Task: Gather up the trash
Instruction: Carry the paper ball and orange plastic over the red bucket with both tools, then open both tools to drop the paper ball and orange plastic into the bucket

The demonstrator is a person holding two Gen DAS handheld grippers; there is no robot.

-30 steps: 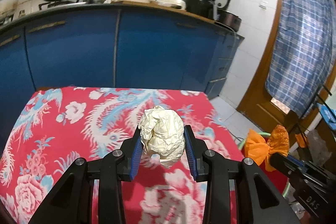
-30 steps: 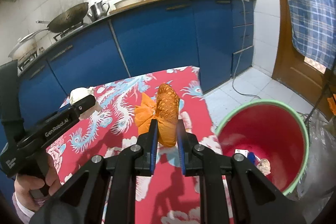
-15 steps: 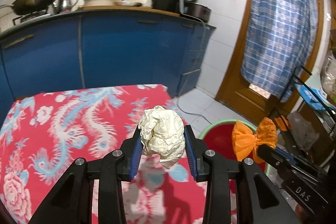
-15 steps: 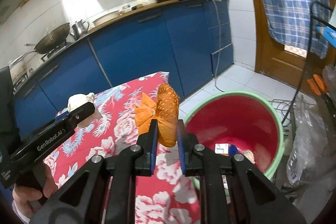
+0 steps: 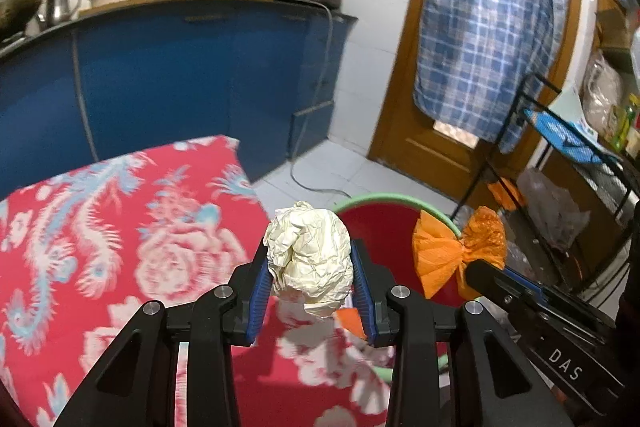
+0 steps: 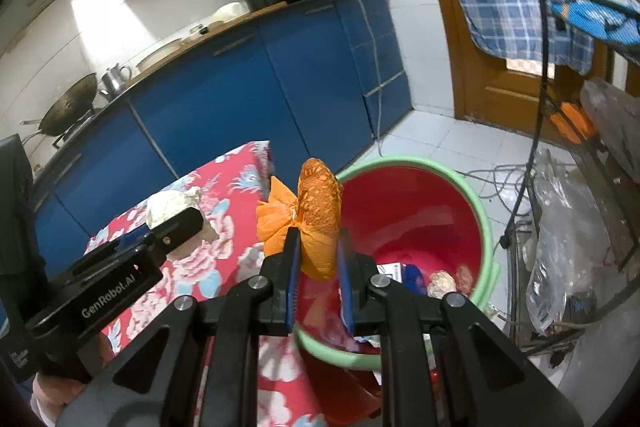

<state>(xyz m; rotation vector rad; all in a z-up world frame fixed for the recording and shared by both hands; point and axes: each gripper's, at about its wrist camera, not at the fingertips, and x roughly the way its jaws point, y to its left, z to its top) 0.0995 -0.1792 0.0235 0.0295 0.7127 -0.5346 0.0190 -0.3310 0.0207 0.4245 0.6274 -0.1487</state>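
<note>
The table point(image 5: 120, 247), covered in a red floral cloth, is occupying the left of both views, with blue cabinets point(image 5: 160, 75) standing behind it. The left gripper point(image 5: 310, 291) is holding a cream paper ball point(image 5: 310, 263); its jaws are closing partway on the ball, which is sitting between the blue pads above the table's right edge. In the right wrist view the same ball point(image 6: 172, 205) is showing at the tip of the left gripper point(image 6: 176, 227), over the cloth. The right gripper point(image 6: 318, 259) is gripping an orange wad point(image 6: 316, 215); its jaws are standing narrowly apart, pressing on the wad from both sides. The wad is hanging above the near rim of the red bucket point(image 6: 486, 227), which is standing on the floor just beside the table and is holding a few scraps at its bottom. In the left wrist view the wad point(image 5: 456, 251) is appearing in front of the bucket point(image 5: 384, 201). A plaid curtain point(image 5: 488, 19) is hanging on the door at the right.
</note>
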